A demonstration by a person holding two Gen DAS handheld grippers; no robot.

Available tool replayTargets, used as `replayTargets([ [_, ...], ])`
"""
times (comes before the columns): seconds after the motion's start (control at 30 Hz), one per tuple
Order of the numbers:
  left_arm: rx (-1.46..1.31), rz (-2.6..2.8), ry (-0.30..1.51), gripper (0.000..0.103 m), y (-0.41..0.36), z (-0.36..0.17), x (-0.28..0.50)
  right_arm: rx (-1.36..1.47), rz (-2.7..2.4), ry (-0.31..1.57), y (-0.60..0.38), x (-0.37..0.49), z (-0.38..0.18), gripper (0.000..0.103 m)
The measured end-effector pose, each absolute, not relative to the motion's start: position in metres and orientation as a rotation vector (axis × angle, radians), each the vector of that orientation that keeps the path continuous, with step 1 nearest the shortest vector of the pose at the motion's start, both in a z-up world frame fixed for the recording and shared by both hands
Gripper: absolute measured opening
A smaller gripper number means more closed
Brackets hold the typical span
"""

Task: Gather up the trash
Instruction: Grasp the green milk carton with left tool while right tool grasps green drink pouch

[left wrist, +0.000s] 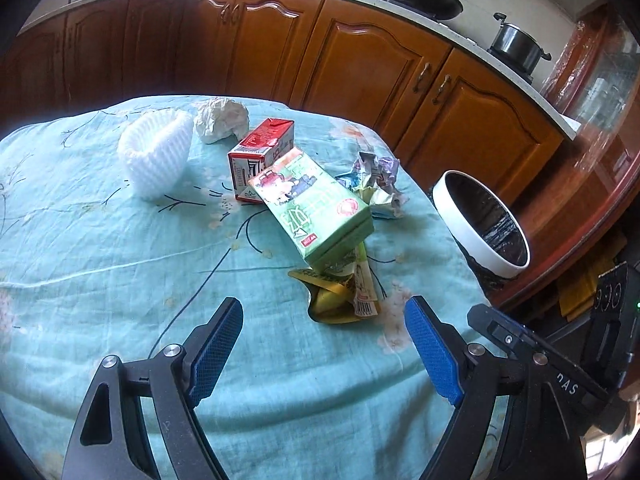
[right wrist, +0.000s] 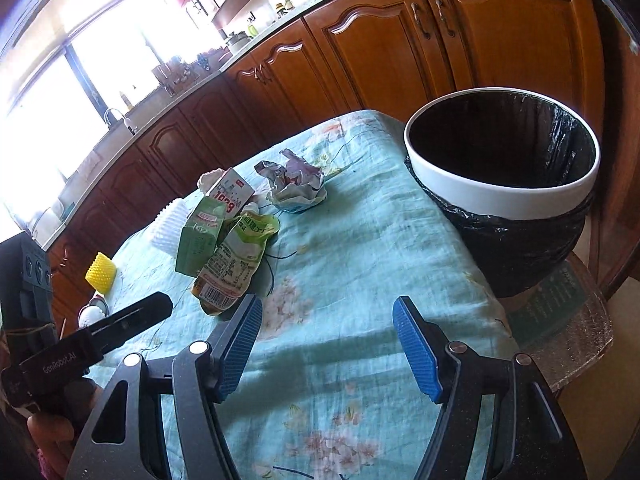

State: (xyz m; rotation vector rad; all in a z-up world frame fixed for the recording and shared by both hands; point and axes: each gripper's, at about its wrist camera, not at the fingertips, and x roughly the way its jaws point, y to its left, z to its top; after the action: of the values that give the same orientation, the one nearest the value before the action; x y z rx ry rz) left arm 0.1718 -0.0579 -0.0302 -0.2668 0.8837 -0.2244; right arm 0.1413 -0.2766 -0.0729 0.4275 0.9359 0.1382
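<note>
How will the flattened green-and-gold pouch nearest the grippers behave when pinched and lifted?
The pouch looks emptied and creased, so it is probably light and floppy, sagging from a pinch. Its glossy film may slip between the pads. One end lies under the green carton, so lifting could nudge that carton.

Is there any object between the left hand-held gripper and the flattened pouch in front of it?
Nothing visible. The left hand-held gripper is open, with only bare tablecloth before the flattened pouch. The green carton lies on the pouch's far end, not in the way.
</note>
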Motion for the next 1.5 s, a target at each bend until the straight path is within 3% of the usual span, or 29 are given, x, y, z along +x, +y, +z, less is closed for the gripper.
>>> replayTargets([
  [0.43, -0.363, -0.223, 0.904, 0.087, -0.06, -0.029, 0.246, 0.425, 0.125, 0.943, -0.279, 0.149, -0.074, 0.07],
  [0.5, -0.347, -0.215, 0.906, 0.084, -0.06, -0.033, 0.252, 0.424, 0.124, 0.946, -0.279, 0.151, -0.075, 0.07],
  [0.57, -0.33, -0.215, 0.915, 0.066, -0.062, -0.039, 0.254, 0.424, 0.125, 0.947, -0.279, 0.154, -0.076, 0.07],
  [0.77, -0.31, -0.233, 0.9, 0.056, -0.052, -0.044, 0.246, 0.416, 0.15, 0.952, -0.268, 0.163, -0.077, 0.069],
  [0.97, -0.261, -0.242, 0.881, 0.054, -0.031, -0.041, 0.222, 0.387, 0.204, 0.954, -0.243, 0.174, -0.074, 0.068],
  [1.17, -0.184, -0.218, 0.9, 0.053, -0.008, -0.044, 0.197, 0.346, 0.258, 0.961, -0.216, 0.19, -0.072, 0.057],
  [1.3, -0.152, -0.194, 0.917, 0.054, -0.003, -0.048, 0.19, 0.32, 0.282, 0.982, -0.2, 0.204, -0.074, 0.041],
  [1.5, -0.165, -0.142, 0.933, 0.058, -0.003, -0.056, 0.189, 0.264, 0.283, 1.009, -0.179, 0.228, -0.078, 0.039],
])
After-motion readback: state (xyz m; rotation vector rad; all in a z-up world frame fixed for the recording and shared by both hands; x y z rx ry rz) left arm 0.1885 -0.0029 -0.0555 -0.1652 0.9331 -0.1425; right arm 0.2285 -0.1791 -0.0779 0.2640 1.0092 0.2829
